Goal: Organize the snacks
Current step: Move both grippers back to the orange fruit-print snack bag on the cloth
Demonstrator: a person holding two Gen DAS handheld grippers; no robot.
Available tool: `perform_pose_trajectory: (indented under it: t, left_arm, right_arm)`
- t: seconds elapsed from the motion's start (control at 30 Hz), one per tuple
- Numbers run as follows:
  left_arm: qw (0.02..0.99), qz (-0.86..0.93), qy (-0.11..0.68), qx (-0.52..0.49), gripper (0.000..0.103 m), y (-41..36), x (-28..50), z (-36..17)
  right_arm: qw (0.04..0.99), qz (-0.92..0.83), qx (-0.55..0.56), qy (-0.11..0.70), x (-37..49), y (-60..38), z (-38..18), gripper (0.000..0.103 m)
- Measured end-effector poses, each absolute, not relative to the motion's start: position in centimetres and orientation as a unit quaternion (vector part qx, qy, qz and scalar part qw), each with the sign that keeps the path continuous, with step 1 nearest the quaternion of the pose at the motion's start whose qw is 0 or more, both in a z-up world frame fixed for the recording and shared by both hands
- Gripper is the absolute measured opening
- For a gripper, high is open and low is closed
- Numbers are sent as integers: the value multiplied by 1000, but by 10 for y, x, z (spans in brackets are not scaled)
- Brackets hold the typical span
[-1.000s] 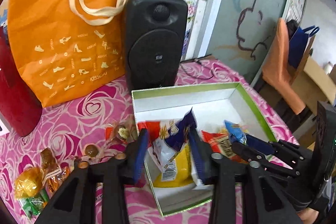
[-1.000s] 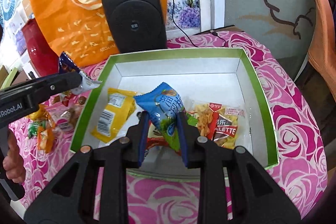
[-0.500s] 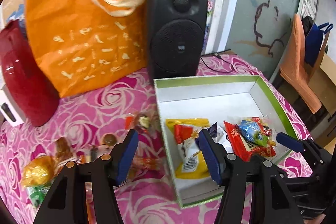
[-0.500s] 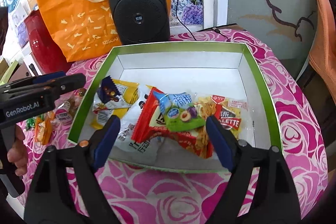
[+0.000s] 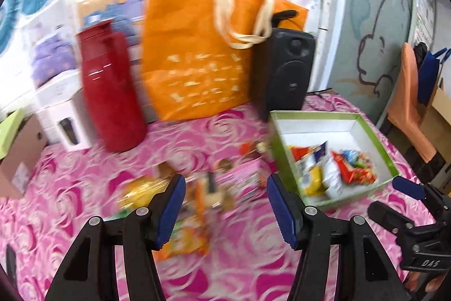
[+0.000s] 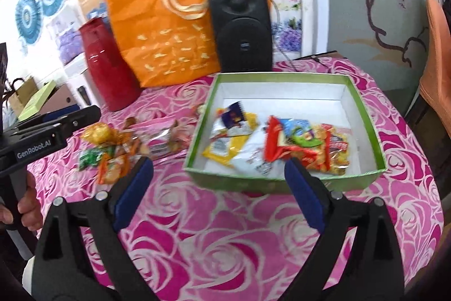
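Left wrist view: the left hand-held gripper [image 5: 225, 205] stands partly open and empty above the loose snacks [image 5: 197, 193] on the bench [image 5: 84, 188].

Right wrist view: the right hand-held gripper [image 6: 218, 188], empty, jaws opening wide, hangs before the green box [image 6: 282, 182] of snack packets [image 6: 282, 140].

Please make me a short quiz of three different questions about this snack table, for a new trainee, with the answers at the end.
1. True or false: the green-rimmed white cardboard box already holds snack packets.
2. Multiple choice: on which side of the box, in the right wrist view, does the loose pile of wrapped snacks lie on the pink rose-patterned tablecloth? A) left B) right C) behind it
3. Fill in: the black speaker stands beside the orange ____ with cream handles.

Key
1. True; a yellow packet and a red packet lie inside.
2. A
3. bag
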State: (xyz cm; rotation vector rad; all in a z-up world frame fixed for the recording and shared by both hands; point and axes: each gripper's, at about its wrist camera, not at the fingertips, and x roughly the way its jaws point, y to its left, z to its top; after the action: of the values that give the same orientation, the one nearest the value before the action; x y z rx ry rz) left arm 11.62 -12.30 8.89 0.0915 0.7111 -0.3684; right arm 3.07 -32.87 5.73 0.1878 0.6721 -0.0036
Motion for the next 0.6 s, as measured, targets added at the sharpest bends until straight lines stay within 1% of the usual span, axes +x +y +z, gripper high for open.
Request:
perform_pose_trajectory:
  t: [0.17,0.33,0.6]
  left_arm:
    - [923,-144,355,28,62,-62,104,76]
    - [931,-95,352,32,62,-13,92,56]
    - [912,-61,405,-8,62,44,93,10]
  right_arm:
    - [934,36,104,340,25,-285,47,96]
    - [920,74,100,373,36,-235,20,96]
    - [906,117,73,401,76,-178,-10,96]
